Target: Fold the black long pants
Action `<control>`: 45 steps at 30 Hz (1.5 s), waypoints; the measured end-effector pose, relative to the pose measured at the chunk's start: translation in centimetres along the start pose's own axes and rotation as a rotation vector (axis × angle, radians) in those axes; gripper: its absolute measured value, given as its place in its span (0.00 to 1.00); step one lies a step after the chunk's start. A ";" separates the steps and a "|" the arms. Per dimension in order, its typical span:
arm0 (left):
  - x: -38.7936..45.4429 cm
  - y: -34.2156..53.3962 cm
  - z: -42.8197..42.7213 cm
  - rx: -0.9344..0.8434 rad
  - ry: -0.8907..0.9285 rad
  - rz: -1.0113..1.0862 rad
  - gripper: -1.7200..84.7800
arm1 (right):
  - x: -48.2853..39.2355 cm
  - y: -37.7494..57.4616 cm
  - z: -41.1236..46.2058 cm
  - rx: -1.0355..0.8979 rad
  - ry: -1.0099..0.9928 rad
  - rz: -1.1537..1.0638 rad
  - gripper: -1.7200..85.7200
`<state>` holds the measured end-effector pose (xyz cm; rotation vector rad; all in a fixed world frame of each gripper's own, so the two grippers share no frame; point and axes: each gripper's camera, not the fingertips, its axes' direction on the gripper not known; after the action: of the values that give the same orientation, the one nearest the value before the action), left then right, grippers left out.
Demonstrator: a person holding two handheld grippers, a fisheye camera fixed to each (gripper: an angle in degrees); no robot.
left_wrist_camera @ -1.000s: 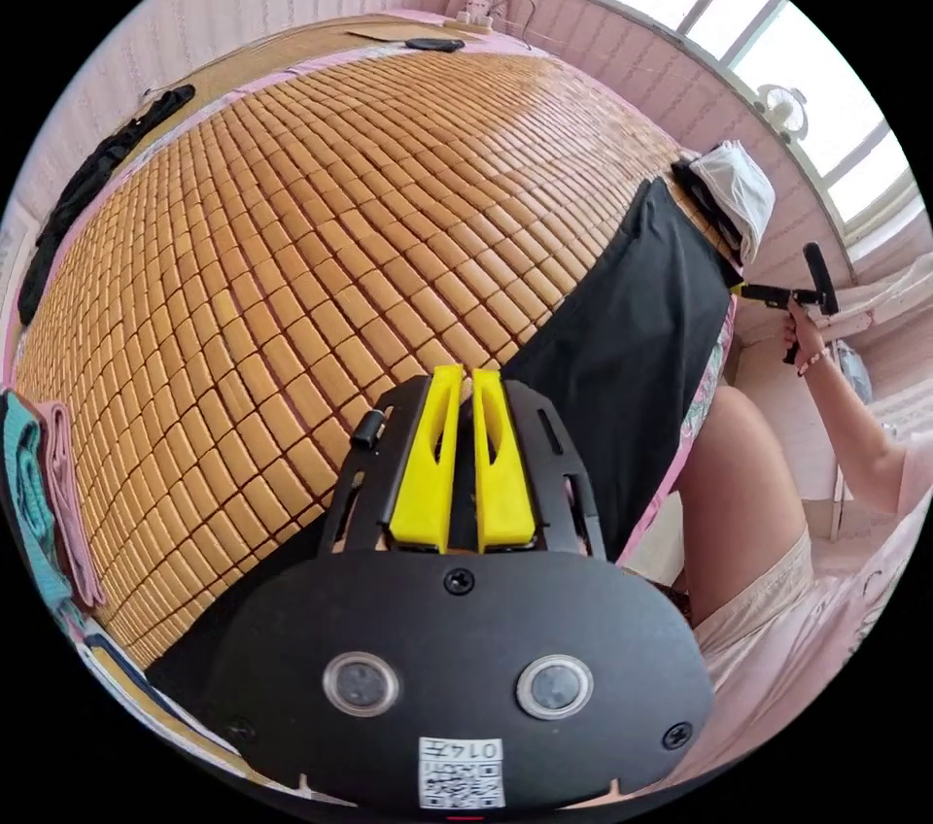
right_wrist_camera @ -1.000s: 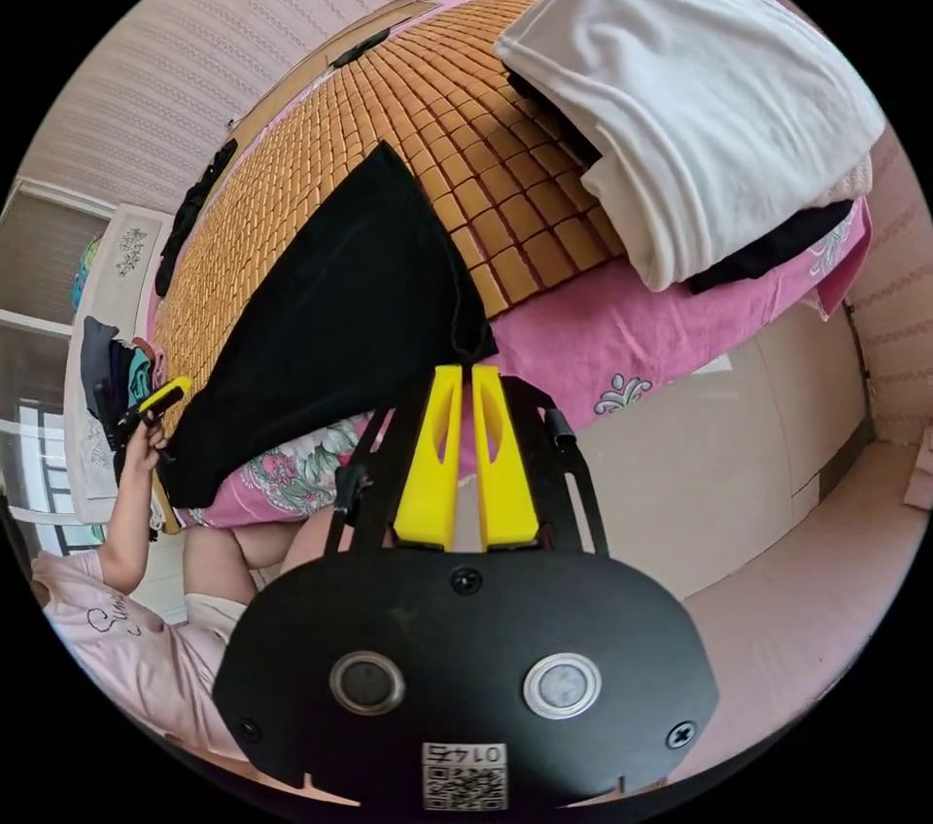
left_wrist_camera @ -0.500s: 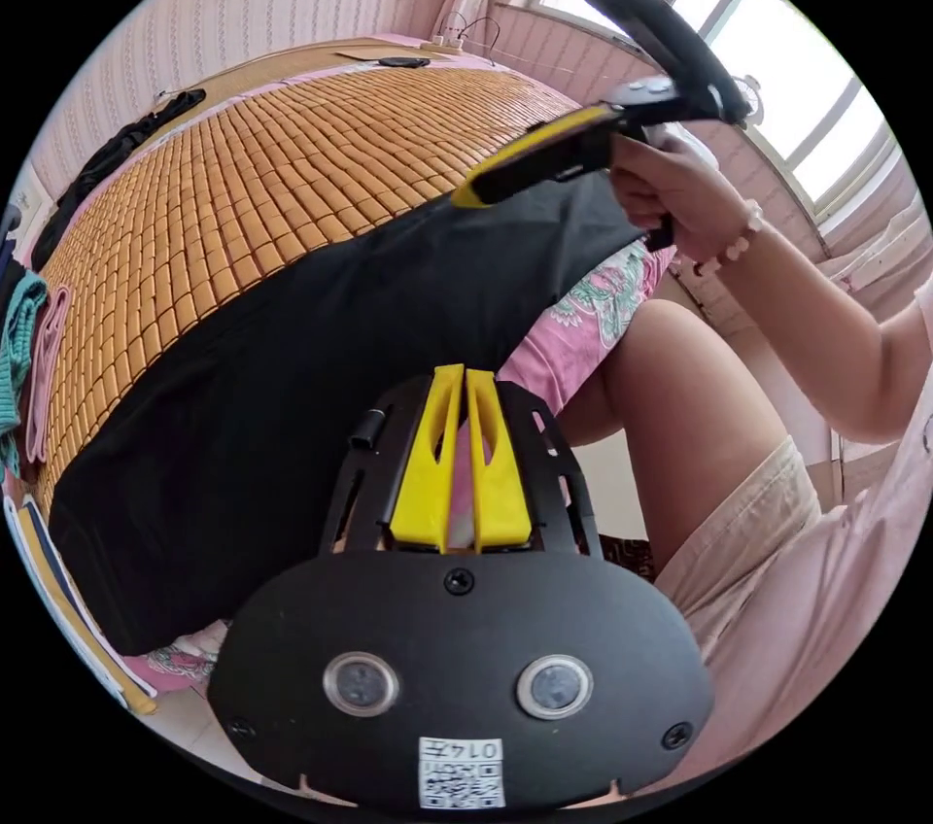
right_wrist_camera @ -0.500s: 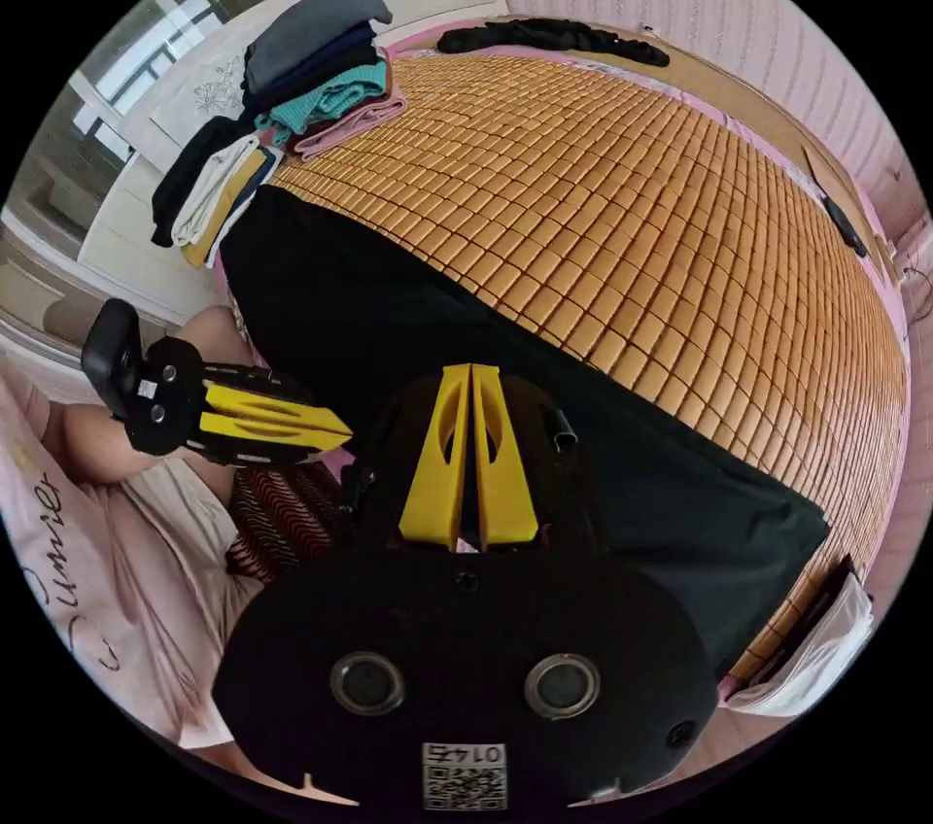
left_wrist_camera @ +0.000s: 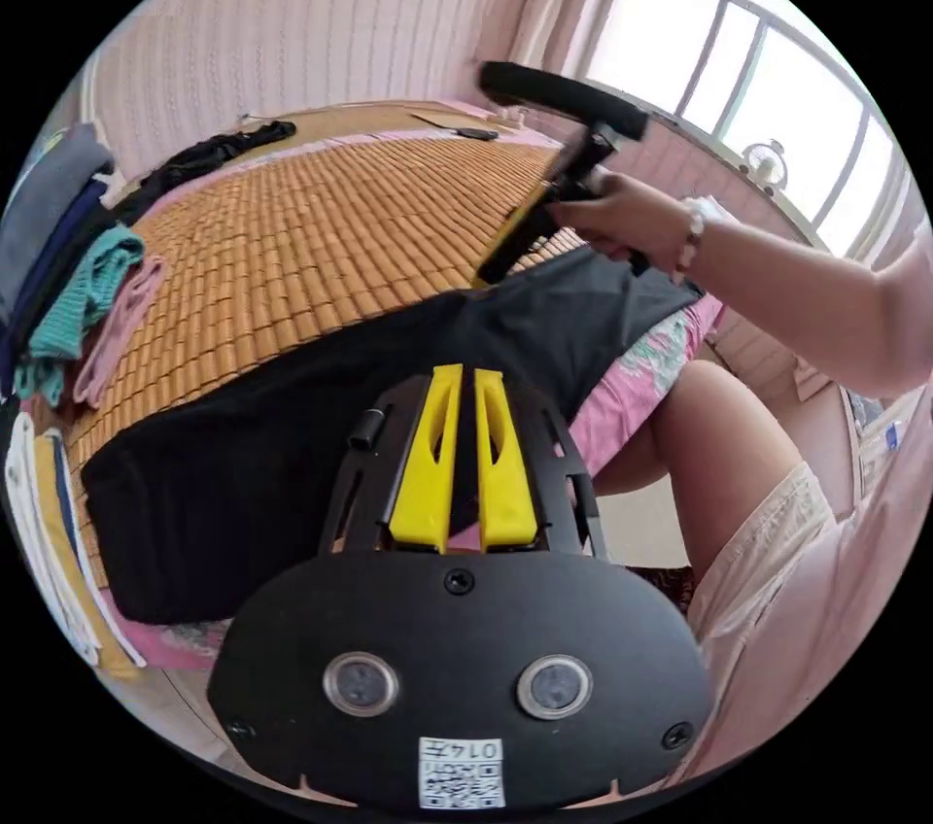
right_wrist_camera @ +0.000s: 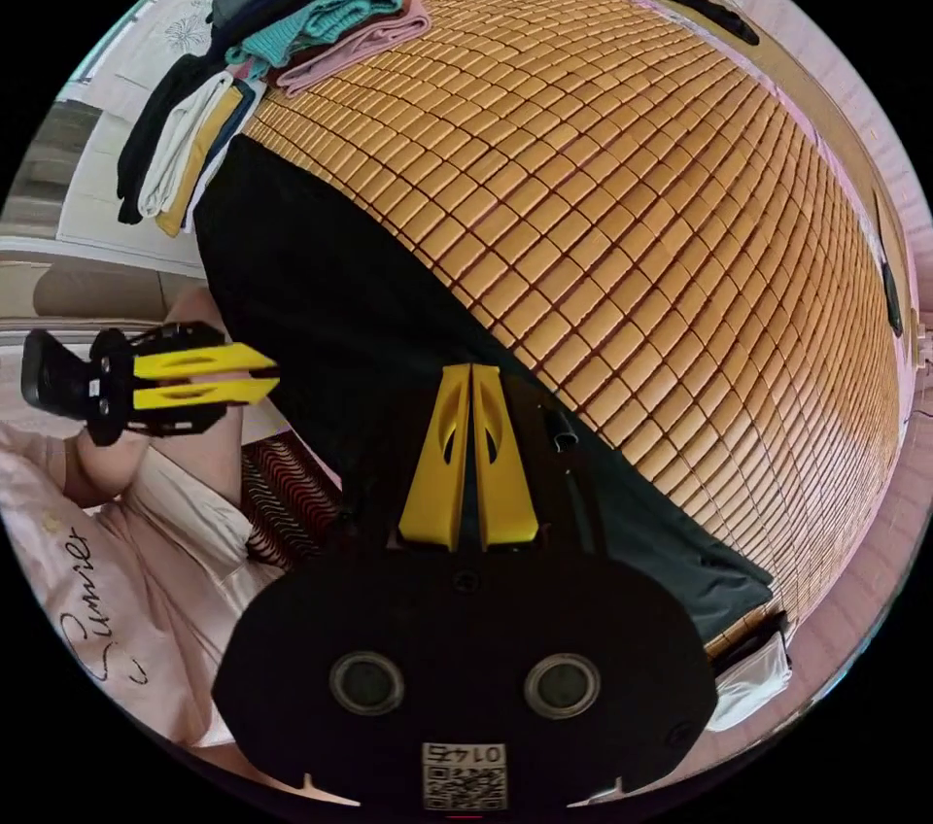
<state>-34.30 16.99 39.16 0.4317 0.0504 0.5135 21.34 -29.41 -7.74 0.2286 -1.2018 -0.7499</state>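
Left gripper [left_wrist_camera: 463, 377] nearest: yellow jaws nearly together w/ a thin gap, nothing held, over the black long pants [left_wrist_camera: 292, 435]. Pants lie flat along the bed's near edge on the bamboo mat [left_wrist_camera: 321, 212], overhanging the pink sheet [left_wrist_camera: 632, 377]. Right gripper [right_wrist_camera: 470, 374]: jaws together, gripping nothing, above the same pants. Beyond, mat is open up to the wall side. Folded-clothes stack [right_wrist_camera: 311, 17] at one end of the bed. Cursive print on person's shirt [right_wrist_camera: 92, 600]; gripper labels not read.
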 end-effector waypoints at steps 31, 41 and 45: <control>-25.7 10.5 -7.1 -0.110 -0.371 -0.535 0.09 | -10.4 -13.0 4.1 -0.041 0.035 -0.192 0.06; -10.7 5.6 -11.7 0.002 -0.202 -0.087 0.07 | -5.5 -1.0 2.1 -0.074 0.128 -0.004 0.07; 0.5 2.3 -4.2 -0.060 0.145 0.106 0.09 | -4.5 3.3 2.4 -0.079 0.096 0.087 0.08</control>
<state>-35.61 20.62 36.30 0.3387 0.1517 0.6485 19.80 -23.57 -8.44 0.1444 -1.0821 -0.7017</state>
